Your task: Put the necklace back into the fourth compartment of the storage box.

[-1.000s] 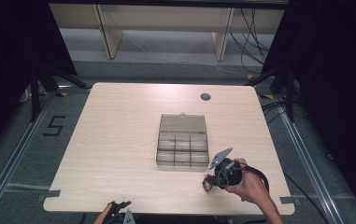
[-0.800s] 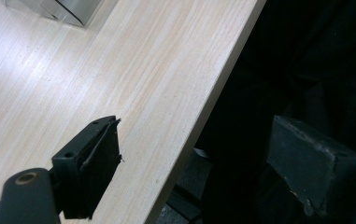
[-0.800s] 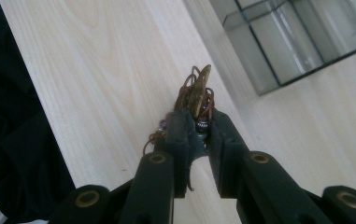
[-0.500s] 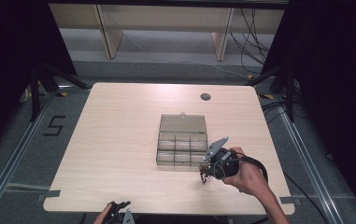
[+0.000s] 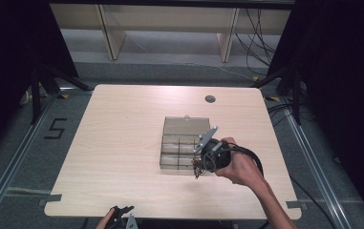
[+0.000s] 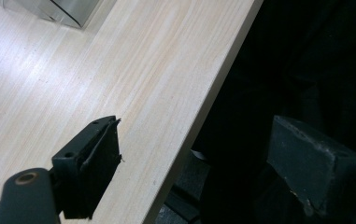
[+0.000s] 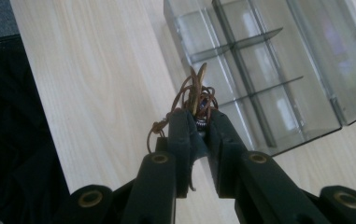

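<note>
On the pale wooden table (image 5: 122, 157), my right gripper (image 7: 198, 122), clenched on a tangled brown cord necklace (image 7: 192, 95), has moved forward to the clear compartment box (image 5: 182, 143), seemingly ready for dropping in, while my left gripper (image 6: 194, 158) idles agape.

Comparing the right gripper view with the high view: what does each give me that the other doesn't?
Right gripper view alone: the jaws closed on a tangle of brown cord with a pendant, and the dividers splitting the clear organizer box into empty compartments. High view alone: the whole table, its round grommet hole, the hand holding the right gripper, and the left gripper at the table's near edge. Both: the box with its lid open, the cord bundle at the box's near edge.
</note>
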Motion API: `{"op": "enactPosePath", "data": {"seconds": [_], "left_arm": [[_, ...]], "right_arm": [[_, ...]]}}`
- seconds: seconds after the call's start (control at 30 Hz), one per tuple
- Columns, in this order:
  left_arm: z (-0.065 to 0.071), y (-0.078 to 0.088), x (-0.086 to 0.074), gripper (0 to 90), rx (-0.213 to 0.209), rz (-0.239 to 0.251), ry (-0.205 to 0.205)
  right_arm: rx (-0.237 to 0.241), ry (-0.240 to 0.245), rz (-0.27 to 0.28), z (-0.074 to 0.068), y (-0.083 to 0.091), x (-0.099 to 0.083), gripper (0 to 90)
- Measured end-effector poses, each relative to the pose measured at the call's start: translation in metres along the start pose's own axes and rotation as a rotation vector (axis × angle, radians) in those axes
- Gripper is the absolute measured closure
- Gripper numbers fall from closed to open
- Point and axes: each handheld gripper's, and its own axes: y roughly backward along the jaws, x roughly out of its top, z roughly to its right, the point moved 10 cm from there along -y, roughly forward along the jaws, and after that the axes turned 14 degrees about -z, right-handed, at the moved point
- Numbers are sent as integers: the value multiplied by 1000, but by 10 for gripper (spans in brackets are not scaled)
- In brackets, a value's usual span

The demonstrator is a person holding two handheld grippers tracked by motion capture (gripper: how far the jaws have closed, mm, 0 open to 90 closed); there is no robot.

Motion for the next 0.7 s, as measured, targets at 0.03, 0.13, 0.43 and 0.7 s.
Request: {"op": "enactPosePath", "data": {"seconds": [0.03,0.13,0.43,0.7], "left_arm": [[1,0,0,163,-2,4,4],[0,1,1,163,-1,3,2],[0,2,1,163,-4,11,9],[1,2,2,163,-6,14,4]], "right_arm": [[-7,7,0,2,1,3,812],[-8,16,-5,3,5,13,812],[4,16,-19,10,7,44,812],[19,24,-39,16,-7,66,812]]}}
